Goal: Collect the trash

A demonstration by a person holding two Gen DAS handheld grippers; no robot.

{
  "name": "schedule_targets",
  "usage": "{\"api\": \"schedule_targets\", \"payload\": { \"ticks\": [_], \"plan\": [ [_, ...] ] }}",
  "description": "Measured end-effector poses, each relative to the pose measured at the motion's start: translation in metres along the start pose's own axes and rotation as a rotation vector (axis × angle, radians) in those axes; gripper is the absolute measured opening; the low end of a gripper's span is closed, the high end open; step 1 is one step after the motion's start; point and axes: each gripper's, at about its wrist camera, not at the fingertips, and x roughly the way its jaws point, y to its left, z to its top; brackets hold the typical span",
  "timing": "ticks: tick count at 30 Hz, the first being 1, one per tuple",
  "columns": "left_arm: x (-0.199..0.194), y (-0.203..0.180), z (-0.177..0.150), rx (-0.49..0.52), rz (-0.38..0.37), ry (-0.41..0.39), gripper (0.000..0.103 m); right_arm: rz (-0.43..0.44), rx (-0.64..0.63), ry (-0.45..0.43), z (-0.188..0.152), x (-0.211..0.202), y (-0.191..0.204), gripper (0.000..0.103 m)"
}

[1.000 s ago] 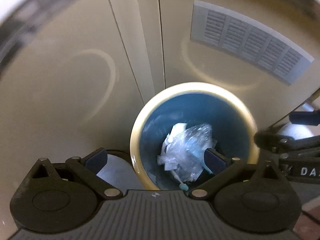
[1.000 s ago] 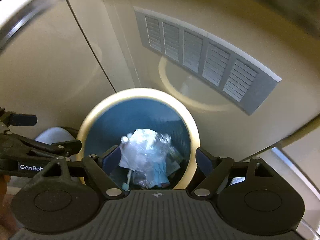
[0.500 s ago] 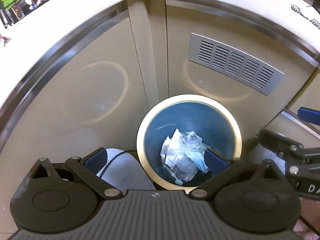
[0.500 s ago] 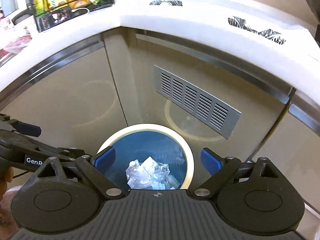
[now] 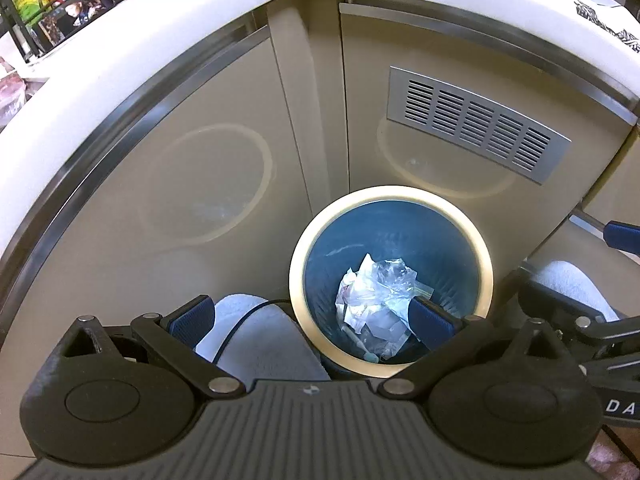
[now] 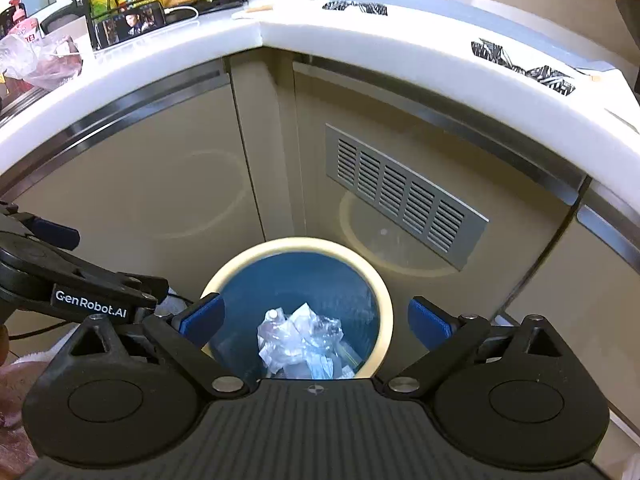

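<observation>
Crumpled trash (image 6: pixel 302 336) lies in blue bin (image 6: pixel 376 292), below right claw (image 6: pixel 316 320), jaws opening, nothing between. Left claw (image 5: pixel 310 318) released, empty.

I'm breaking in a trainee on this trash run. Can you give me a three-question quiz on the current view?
1. True or false: the right tool is gripping a piece of trash.
2. Where does the crumpled plastic trash lie? A) on the countertop B) inside the blue bin C) on the floor
3. What metal fixture sits on the cabinet door behind the bin?

Key:
1. False; its jaws are opening, with nothing between them.
2. B
3. A slotted vent grille.
</observation>
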Motion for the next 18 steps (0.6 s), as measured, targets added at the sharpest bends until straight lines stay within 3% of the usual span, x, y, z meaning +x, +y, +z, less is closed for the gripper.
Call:
{"api": "schedule_targets", "payload": {
  "ticks": [5, 11, 18],
  "plan": [
    [0.008, -0.001, 0.000, 0.004, 0.010, 0.024, 0.103, 0.001, 0.005, 0.019, -0.002, 0.005, 0.000, 0.099],
    [0.003, -0.001, 0.000, -0.008, 0.064, -0.041, 0.103, 0.007, 0.012, 0.036, -0.003, 0.011, -0.002, 0.099],
    [0.005, -0.001, 0.003, -0.020, 0.108, -0.061, 0.103, 0.004, 0.038, 0.056, -0.004, 0.016, -0.008, 0.099]
  ]
}}
